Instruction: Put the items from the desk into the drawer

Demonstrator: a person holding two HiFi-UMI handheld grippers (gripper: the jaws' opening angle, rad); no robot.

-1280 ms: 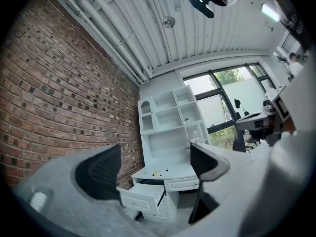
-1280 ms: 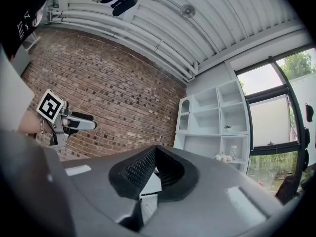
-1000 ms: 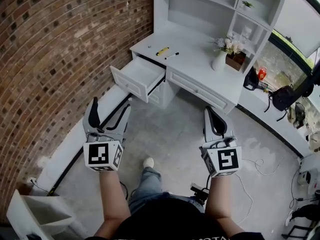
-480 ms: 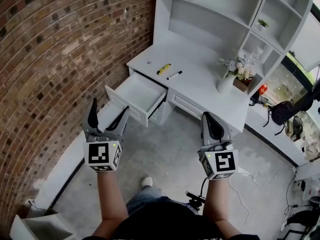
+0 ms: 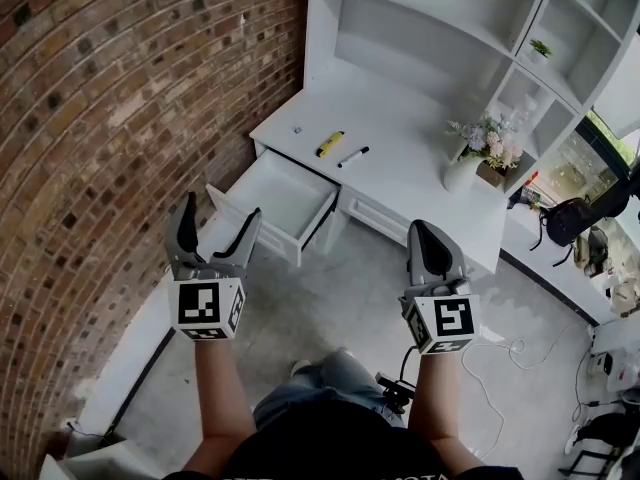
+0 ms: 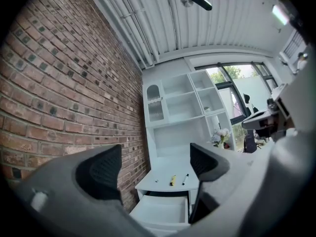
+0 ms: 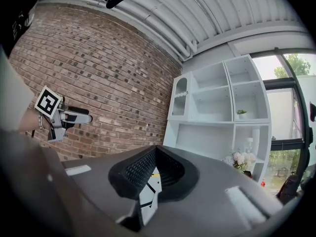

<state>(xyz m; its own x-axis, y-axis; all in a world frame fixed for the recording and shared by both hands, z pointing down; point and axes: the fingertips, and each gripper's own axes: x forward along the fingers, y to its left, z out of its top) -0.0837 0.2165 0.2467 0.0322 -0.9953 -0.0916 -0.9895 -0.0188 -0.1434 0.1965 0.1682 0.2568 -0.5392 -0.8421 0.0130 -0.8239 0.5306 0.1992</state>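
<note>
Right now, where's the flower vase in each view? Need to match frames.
Head view: flower vase at upper right, on the right end of the desk.
Left gripper view: flower vase small, right of centre.
Right gripper view: flower vase at lower right, below the shelves.
Shared landmark: brick wall, left of the white shelf unit in all three.

Daylight is coming through the window (image 7: 289,102), lighting the white desk (image 5: 400,168) evenly; shadows are lying soft. Fisheye distortion is bending the brick wall (image 5: 100,118) in all 3 views, black corners are ringing both gripper views, and near jaws are blurring.
</note>
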